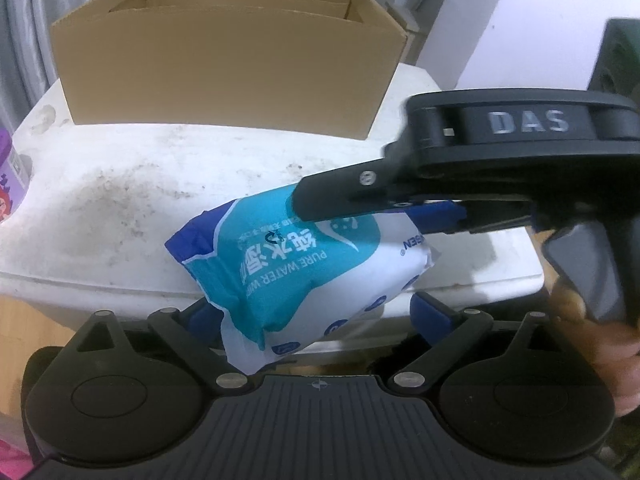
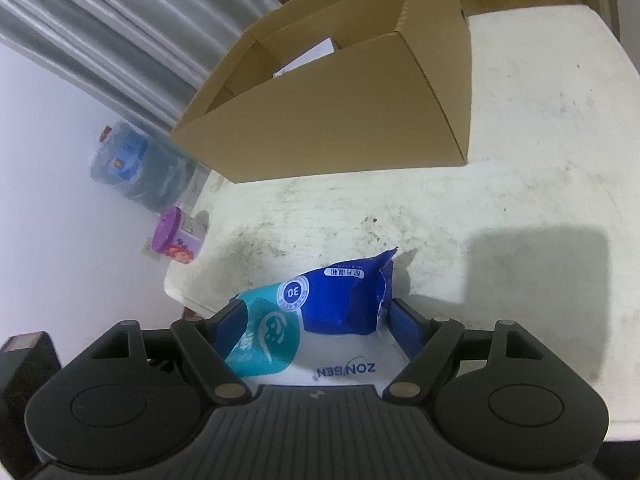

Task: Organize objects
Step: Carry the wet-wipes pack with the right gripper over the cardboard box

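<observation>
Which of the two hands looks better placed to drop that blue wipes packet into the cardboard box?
Right. The right gripper is clamped on the wipes packet, with the cardboard box just ahead. The left gripper stands open, its pads off the packet.

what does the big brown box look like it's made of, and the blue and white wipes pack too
The brown box looks like corrugated cardboard, matte and unprinted: its cut top edge shows fluting and the corners are folded. The wipes pack looks like soft plastic film, slightly glossy and printed: it creases and sags where the right gripper holds it.
</observation>
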